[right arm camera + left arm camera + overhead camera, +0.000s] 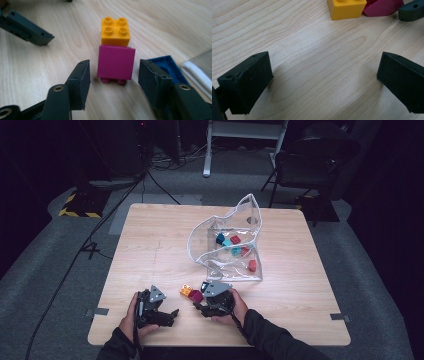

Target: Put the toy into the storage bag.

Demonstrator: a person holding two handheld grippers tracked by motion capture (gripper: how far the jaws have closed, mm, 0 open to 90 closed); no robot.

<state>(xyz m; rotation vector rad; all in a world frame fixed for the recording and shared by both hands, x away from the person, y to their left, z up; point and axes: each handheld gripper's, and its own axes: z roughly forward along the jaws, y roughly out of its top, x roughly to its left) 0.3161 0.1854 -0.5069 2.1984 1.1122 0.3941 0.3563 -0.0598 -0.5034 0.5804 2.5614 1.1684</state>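
Right gripper (111, 83) jaws, half-parted at lower frame, flank the magenta block (115, 62) ungripped; closing off-centre risks shoving the touching yellow brick (115, 31).

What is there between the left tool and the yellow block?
Only bare wooden table, as the left gripper view shows: the left tool stands open, with the yellow block farther ahead.

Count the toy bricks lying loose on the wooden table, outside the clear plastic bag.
3: a yellow studded brick, a magenta brick touching it, and a blue brick beside the right tongs. Others may be hidden.
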